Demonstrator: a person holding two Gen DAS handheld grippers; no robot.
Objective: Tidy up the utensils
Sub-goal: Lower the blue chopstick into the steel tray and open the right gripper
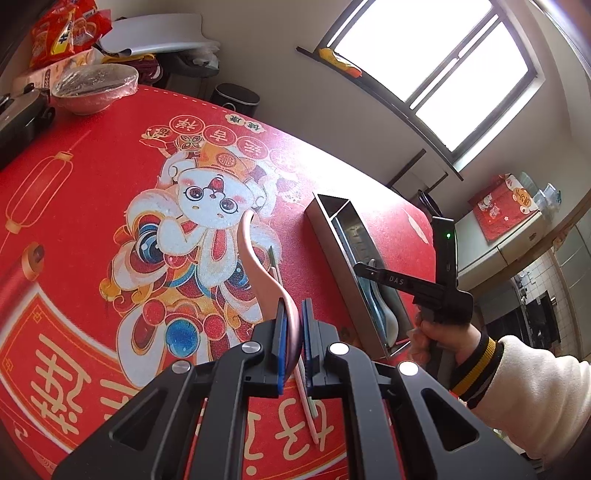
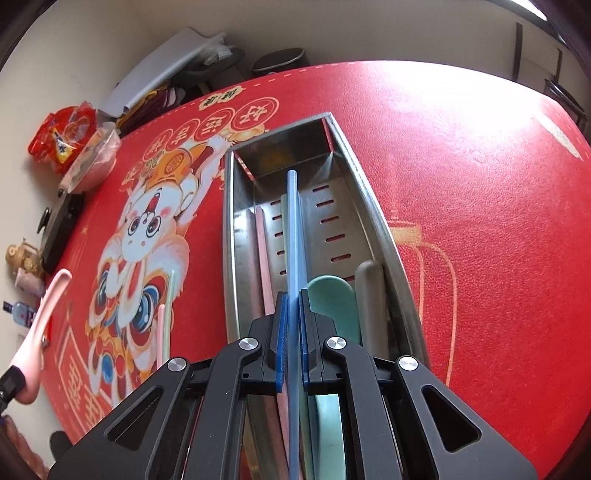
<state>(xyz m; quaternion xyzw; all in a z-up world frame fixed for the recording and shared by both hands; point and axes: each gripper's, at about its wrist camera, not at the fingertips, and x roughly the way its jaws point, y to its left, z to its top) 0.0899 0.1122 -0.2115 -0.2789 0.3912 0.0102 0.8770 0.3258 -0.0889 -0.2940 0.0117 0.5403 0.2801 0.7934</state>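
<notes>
My left gripper (image 1: 294, 332) is shut on a pink spoon (image 1: 255, 258) and holds it above the red mat; the spoon also shows at the left of the right wrist view (image 2: 44, 314). My right gripper (image 2: 293, 325) is shut on a blue chopstick (image 2: 293, 236) that points into the long steel utensil tray (image 2: 236, 229). The tray (image 1: 332, 229) holds a pink chopstick (image 2: 263, 251), a teal spoon (image 2: 332, 306) and a grey handle (image 2: 371, 295). A pink and a pale green chopstick (image 1: 306, 398) lie on the mat under my left gripper.
A red printed mat (image 1: 92, 221) covers the table. A wrapped bowl (image 1: 94, 86), snack bags (image 1: 62, 33) and a dark pan (image 1: 18, 118) sit at the far edge. A black bin (image 1: 236, 98) stands beyond the table. A window (image 1: 436, 62) is at the back.
</notes>
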